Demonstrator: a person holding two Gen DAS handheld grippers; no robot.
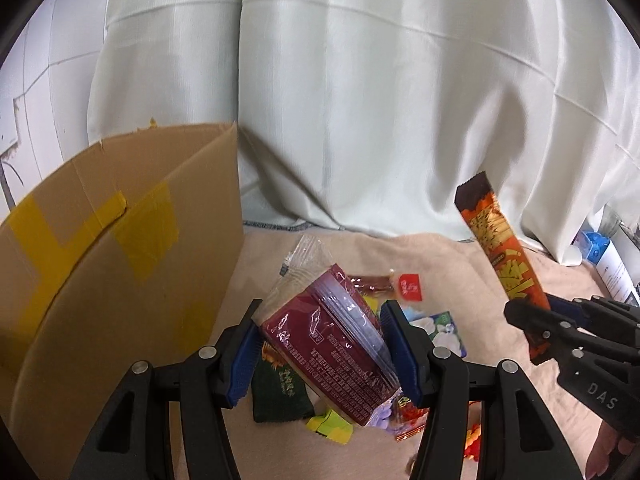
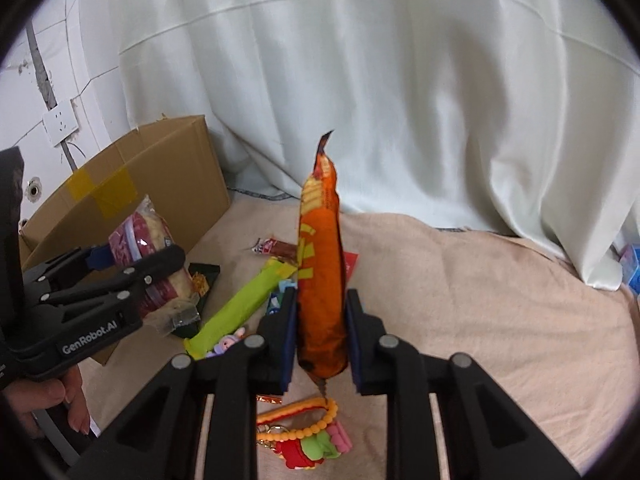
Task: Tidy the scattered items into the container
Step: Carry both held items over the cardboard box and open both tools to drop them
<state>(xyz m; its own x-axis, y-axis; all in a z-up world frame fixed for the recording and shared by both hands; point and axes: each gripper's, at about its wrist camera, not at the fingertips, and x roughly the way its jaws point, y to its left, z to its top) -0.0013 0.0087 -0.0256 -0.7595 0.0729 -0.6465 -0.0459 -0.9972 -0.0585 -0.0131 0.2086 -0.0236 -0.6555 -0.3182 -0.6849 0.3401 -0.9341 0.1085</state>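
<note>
My left gripper [image 1: 320, 320] is shut on a maroon and clear snack packet [image 1: 328, 344], lifted above the pile just right of the open cardboard box [image 1: 100, 260]. My right gripper [image 2: 322, 300] is shut on a long orange snack stick packet [image 2: 320, 248], which stands upright between the blue pads. In the left wrist view the right gripper [image 1: 532, 316] holds the orange packet [image 1: 500, 240] at the far right. In the right wrist view the left gripper [image 2: 132, 260] holds the maroon packet [image 2: 136, 236] in front of the box [image 2: 168, 160].
Loose items lie on the beige blanket [image 2: 480, 300]: a long green packet [image 2: 240, 304], a dark green sachet [image 1: 280, 392], a small red sachet [image 1: 410, 287], a beaded charm [image 2: 308, 436]. A pale curtain [image 1: 360, 100] hangs behind. A blue box [image 1: 596, 246] stands far right.
</note>
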